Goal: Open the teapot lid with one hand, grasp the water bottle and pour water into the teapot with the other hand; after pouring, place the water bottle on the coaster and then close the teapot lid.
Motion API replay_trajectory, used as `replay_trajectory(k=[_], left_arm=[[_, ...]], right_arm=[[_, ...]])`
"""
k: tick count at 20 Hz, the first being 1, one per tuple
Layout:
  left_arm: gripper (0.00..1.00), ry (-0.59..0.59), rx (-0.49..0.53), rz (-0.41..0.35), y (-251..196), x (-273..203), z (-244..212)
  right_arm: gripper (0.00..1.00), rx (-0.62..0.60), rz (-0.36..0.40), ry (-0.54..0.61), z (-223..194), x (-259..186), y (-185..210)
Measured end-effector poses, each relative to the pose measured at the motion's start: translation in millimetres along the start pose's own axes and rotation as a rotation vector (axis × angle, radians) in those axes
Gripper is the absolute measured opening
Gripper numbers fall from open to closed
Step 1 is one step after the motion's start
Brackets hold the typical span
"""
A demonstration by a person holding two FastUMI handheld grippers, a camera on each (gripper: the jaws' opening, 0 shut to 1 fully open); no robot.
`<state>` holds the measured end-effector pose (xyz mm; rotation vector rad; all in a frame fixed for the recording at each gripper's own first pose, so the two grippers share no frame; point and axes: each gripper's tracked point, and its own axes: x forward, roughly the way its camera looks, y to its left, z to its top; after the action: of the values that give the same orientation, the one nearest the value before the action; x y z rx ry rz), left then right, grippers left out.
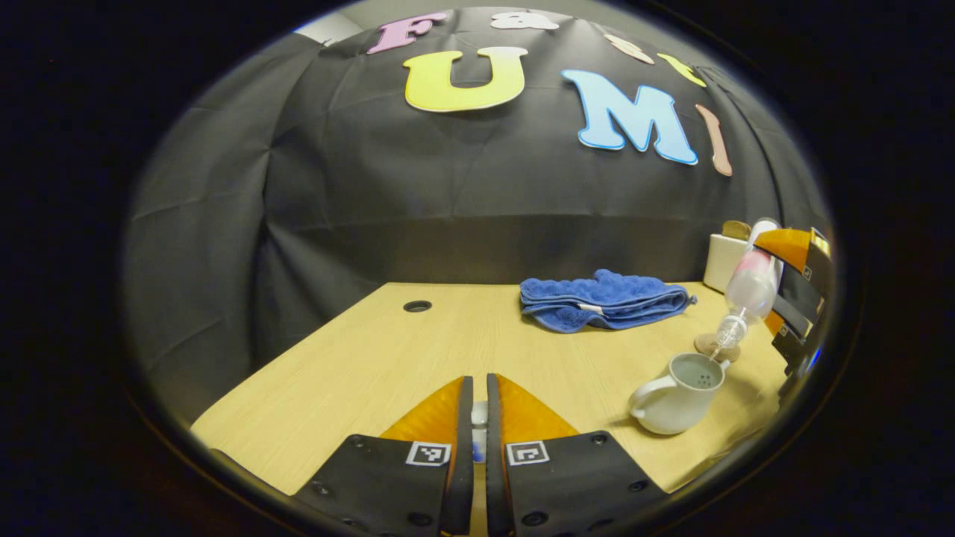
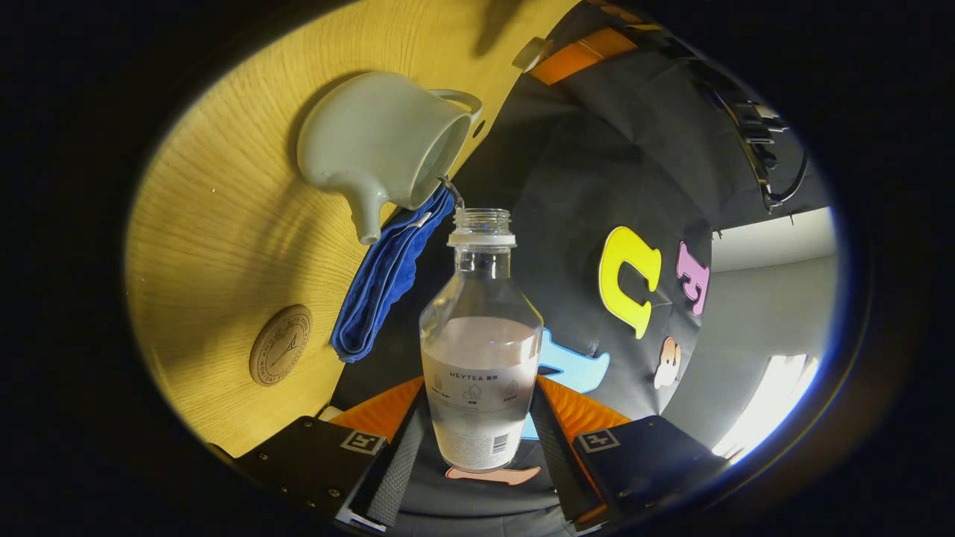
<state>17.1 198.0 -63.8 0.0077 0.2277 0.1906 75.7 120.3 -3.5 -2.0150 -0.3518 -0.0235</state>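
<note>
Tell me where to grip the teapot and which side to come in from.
Grip the loop handle of the teapot, fingers across its thin band. In the left gripper view it juts out toward the middle of the table, opposite the water bottle tilted over the open mouth, so come from that side. The body is probably too round and wide.

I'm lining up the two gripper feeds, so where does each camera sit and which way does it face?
Left gripper view: rides low over the wooden table, facing the booth wall; own fingers nearly closed on a small pale object.
Right gripper view: rolled sideways, looking along the tilted clear plastic water bottle between its fingers.
Shared: pale ceramic teapot, folded blue towel.
</note>
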Motion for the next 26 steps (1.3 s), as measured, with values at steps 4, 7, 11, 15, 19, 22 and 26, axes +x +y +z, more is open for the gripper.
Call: replay_trajectory(k=[4, 7, 11, 15, 19, 22, 26], left_arm=[[0.13, 0.002, 0.003, -0.003, -0.8, -0.1, -0.6], [0.13, 0.003, 0.005, -0.005, -2.2, 0.3, -0.3], [0.13, 0.006, 0.005, -0.008, -2.4, 0.3, -1.1], [0.13, 0.008, 0.007, -0.012, -4.0, 0.8, -2.2], [0.14, 0.011, 0.01, -0.015, -5.3, 1.0, -3.4], [0.13, 0.01, 0.013, -0.017, -6.1, 1.1, -3.6], [0.14, 0.011, 0.016, -0.018, -6.5, 1.2, -4.3]], right_arm=[[0.78, -0.015, 0.003, -0.009, 2.2, -0.8, -0.4], [0.78, -0.022, -0.002, -0.012, 2.6, -1.3, -1.4], [0.78, -0.035, -0.012, -0.015, 4.1, -2.7, -2.9], [0.78, -0.053, -0.011, -0.028, 5.3, -1.5, -4.3], [0.78, -0.062, -0.001, -0.035, 4.4, -1.4, -5.2], [0.78, -0.074, -0.007, -0.037, 4.2, -1.4, -4.8], [0.78, -0.083, -0.017, -0.042, 4.1, -0.2, -5.2]])
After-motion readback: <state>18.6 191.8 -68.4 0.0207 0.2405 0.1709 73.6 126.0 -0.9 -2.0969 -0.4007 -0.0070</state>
